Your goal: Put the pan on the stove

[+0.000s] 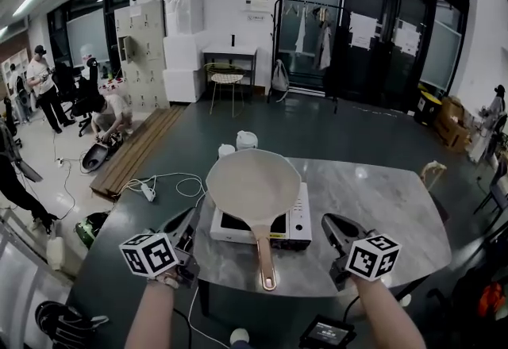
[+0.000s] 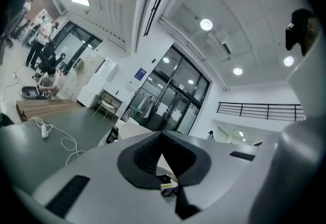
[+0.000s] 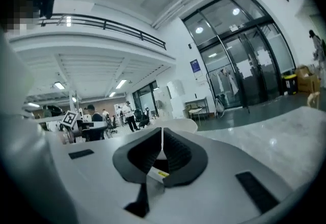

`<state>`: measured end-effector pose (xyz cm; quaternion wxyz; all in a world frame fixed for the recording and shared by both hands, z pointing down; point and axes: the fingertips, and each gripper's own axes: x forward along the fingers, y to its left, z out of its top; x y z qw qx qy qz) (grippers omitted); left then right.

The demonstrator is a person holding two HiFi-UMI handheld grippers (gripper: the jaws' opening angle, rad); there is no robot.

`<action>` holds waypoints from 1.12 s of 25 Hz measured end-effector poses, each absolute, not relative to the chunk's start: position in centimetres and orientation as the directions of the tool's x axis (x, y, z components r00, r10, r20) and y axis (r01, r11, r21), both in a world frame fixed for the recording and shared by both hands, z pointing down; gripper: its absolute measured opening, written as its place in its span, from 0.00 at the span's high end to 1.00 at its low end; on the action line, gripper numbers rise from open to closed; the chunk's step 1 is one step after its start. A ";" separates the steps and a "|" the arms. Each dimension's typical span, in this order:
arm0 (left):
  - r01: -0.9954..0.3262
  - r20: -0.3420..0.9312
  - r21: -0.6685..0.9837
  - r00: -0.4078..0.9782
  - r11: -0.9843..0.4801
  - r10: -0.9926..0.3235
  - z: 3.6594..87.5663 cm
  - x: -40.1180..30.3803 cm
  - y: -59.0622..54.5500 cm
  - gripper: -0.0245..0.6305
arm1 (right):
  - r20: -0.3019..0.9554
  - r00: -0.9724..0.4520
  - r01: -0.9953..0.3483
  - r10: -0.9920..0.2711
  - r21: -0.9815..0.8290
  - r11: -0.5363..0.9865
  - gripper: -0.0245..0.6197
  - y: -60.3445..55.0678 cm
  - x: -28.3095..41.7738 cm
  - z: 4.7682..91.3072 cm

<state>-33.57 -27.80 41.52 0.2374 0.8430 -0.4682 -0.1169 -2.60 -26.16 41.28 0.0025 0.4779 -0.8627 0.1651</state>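
A pale round pan [image 1: 252,185] with a copper-coloured handle [image 1: 264,260] sits on a white single-burner stove [image 1: 298,220] on the marble table [image 1: 381,197]. The handle points toward me, past the table's front edge. My left gripper [image 1: 189,222] is held left of the stove, with its jaws shut and nothing between them; in its own view the tips [image 2: 162,134] meet. My right gripper [image 1: 332,224] is right of the handle and also shut with nothing held; its tips [image 3: 162,131] touch. Neither gripper touches the pan. The pan's pale rim [image 3: 178,125] shows just beyond the right jaws.
Two white cups [image 1: 247,139] stand behind the pan at the table's far edge. A power strip with a white cable [image 1: 148,193] lies on the dark floor to the left. A small screen device [image 1: 325,331] sits below the table front. People stand at the far left.
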 end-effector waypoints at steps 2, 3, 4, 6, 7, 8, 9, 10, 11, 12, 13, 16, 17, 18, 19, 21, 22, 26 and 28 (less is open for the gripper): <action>-0.781 0.032 0.430 0.514 -0.452 -0.857 40.9 -34.1 -29.0 0.95 | 0.148 -0.499 -0.863 -0.854 -0.177 0.474 0.92 -27.4 -2.2 40.7; -0.804 0.033 0.383 0.504 -0.454 -0.863 40.5 -34.4 -29.6 0.95 | 0.134 -0.477 -0.877 -0.869 -0.129 0.462 0.92 -28.0 -2.1 40.3; -0.824 0.030 0.337 0.493 -0.456 -0.869 40.0 -34.6 -30.1 0.95 | 0.118 -0.457 -0.889 -0.881 -0.089 0.449 0.92 -28.6 -2.0 39.9; -0.854 0.011 0.257 0.470 -0.452 -0.882 39.0 -35.4 -31.0 0.95 | 0.087 -0.426 -0.905 -0.901 -0.035 0.424 0.92 -29.6 -1.9 38.9; -0.866 -0.002 0.225 0.458 -0.447 -0.889 38.5 -35.8 -31.3 0.95 | 0.073 -0.415 -0.910 -0.907 -0.017 0.415 0.92 -29.9 -1.8 38.4; -0.876 -0.016 0.199 0.446 -0.440 -0.895 38.1 -36.3 -31.5 0.95 | 0.059 -0.406 -0.914 -0.912 -0.001 0.406 0.92 -30.1 -1.8 37.9; -0.885 -0.030 0.174 0.434 -0.433 -0.900 37.6 -36.7 -31.7 0.95 | 0.046 -0.398 -0.917 -0.916 0.017 0.399 0.92 -30.4 -1.7 37.4; -0.894 -0.043 0.148 0.422 -0.423 -0.906 37.2 -37.0 -32.0 0.95 | 0.034 -0.389 -0.920 -0.921 0.035 0.390 0.92 -30.6 -1.5 37.0; -0.903 -0.054 0.122 0.409 -0.413 -0.911 36.8 -37.3 -32.2 0.95 | 0.023 -0.381 -0.923 -0.924 0.050 0.381 0.92 -30.9 -1.3 36.6; -0.910 -0.065 0.096 0.398 -0.403 -0.915 36.3 -37.5 -32.5 0.95 | 0.013 -0.373 -0.926 -0.928 0.060 0.373 0.92 -31.2 -1.1 36.2; -0.916 -0.075 0.074 0.388 -0.393 -0.918 35.8 -37.6 -32.8 0.95 | 0.004 -0.366 -0.929 -0.931 0.066 0.365 0.92 -31.4 -1.0 36.0; -0.930 -0.103 0.012 0.364 -0.367 -0.926 34.5 -37.9 -33.3 0.95 | -0.005 -0.365 -0.927 -0.931 0.093 0.363 0.92 -32.1 -1.1 35.7; -0.933 -0.110 -0.003 0.358 -0.360 -0.927 34.1 -37.8 -33.5 0.95 | -0.003 -0.368 -0.925 -0.930 0.106 0.365 0.92 -32.3 -1.2 35.6; -0.934 -0.115 -0.010 0.355 -0.357 -0.928 33.7 -37.6 -33.6 0.95 | 0.001 -0.367 -0.924 -0.930 0.114 0.365 0.92 -32.5 -1.2 35.6; -0.934 -0.117 -0.012 0.356 -0.357 -0.927 33.5 -37.3 -33.7 0.95 | 0.003 -0.364 -0.925 -0.932 0.117 0.361 0.92 -32.7 -1.1 35.5; -0.932 -0.120 -0.014 0.360 -0.361 -0.925 33.2 -36.7 -33.7 0.95 | -0.002 -0.353 -0.930 -0.936 0.113 0.351 0.92 -33.1 -0.8 35.1; -0.933 -0.124 -0.017 0.359 -0.359 -0.925 32.9 -36.5 -33.8 0.95 | -0.009 -0.350 -0.931 -0.937 0.112 0.347 0.92 -33.3 -0.7 34.8; -0.942 -0.139 -0.024 0.334 -0.334 -0.932 32.2 -36.1 -34.2 0.95 | -0.027 -0.353 -0.930 -0.935 0.115 0.348 0.92 -33.9 -0.2 34.1; -0.944 -0.131 -0.038 0.330 -0.328 -0.935 32.4 -35.7 -34.2 0.95 | -0.026 -0.350 -0.932 -0.936 0.107 0.346 0.92 -34.0 0.2 34.3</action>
